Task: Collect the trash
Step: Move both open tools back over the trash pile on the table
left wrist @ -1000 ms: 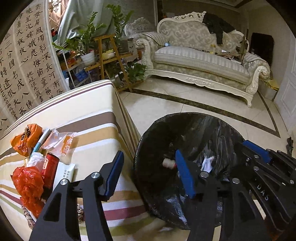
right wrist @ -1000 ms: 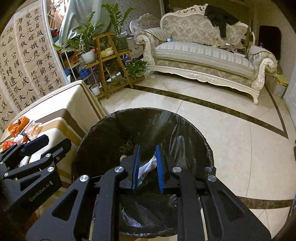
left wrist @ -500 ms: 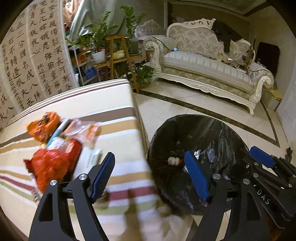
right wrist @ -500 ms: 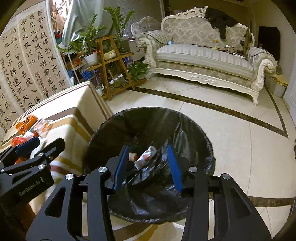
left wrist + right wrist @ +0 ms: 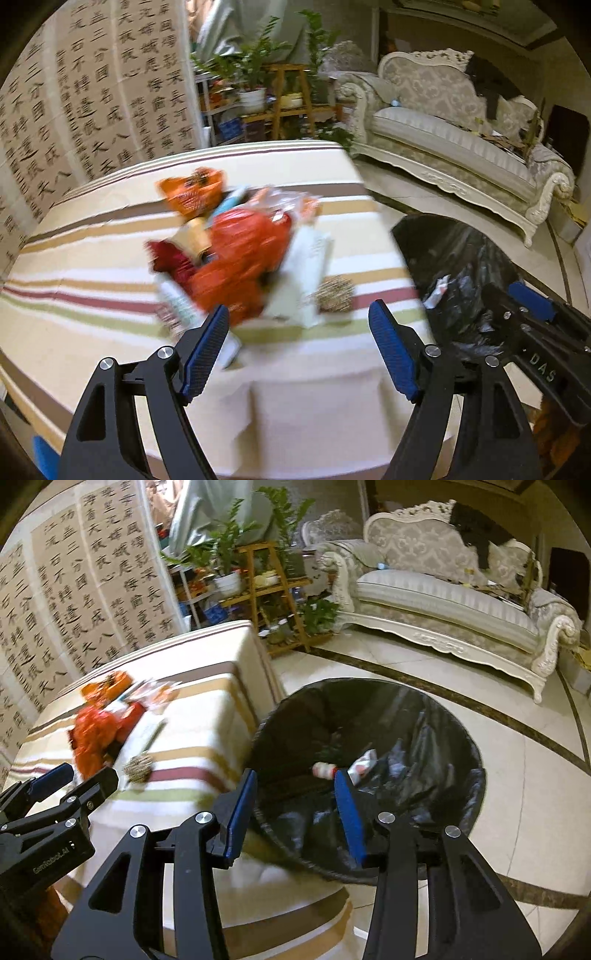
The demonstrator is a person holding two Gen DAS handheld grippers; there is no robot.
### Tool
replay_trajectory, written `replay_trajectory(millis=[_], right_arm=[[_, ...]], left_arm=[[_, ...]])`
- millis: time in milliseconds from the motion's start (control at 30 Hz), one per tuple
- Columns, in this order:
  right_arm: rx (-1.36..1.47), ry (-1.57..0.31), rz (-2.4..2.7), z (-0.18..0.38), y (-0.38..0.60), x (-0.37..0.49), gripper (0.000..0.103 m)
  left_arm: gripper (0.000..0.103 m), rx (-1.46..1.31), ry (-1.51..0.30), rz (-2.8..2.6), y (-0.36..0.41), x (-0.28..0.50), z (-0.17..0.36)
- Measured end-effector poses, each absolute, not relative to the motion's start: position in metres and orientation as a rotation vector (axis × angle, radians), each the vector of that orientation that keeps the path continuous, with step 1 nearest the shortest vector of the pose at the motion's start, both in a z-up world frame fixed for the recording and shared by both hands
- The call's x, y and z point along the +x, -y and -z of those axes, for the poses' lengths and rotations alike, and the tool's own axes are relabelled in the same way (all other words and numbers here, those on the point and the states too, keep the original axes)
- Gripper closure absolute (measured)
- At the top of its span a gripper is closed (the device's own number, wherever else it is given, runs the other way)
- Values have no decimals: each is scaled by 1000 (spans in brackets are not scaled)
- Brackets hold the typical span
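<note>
Left wrist view: left gripper (image 5: 299, 339) spread wide, nothing between the blue pads, over striped tablecloth (image 5: 92, 280). Blurred trash pile (image 5: 240, 254) ahead on the cloth: orange-red bags, white packet, small woven brown item at its right. Black-lined trash bin (image 5: 454, 258) on floor, right of table. Right wrist view: right gripper (image 5: 291, 812) partly spread, empty, above bin's near rim (image 5: 476, 775). Small bottle (image 5: 323, 768) and crumpled wrapper (image 5: 364, 762) inside liner. Pile on table, far left.
</note>
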State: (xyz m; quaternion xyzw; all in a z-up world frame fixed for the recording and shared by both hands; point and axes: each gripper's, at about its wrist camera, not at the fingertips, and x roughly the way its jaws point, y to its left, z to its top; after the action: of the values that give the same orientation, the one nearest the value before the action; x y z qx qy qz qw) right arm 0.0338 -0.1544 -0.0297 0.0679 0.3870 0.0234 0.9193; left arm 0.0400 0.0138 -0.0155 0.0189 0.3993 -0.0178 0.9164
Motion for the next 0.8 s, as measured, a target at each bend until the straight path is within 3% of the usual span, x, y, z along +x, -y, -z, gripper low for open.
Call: replay_trajectory(millis=[400,800], right_arm=[[83,-823,-151,33,97,27,60],[82,-850,-179,40,85,39,60]], left_arm=[[28,-22,-874,-100,-82,24,36],[28,-67,-921,-120,-100,44,43]])
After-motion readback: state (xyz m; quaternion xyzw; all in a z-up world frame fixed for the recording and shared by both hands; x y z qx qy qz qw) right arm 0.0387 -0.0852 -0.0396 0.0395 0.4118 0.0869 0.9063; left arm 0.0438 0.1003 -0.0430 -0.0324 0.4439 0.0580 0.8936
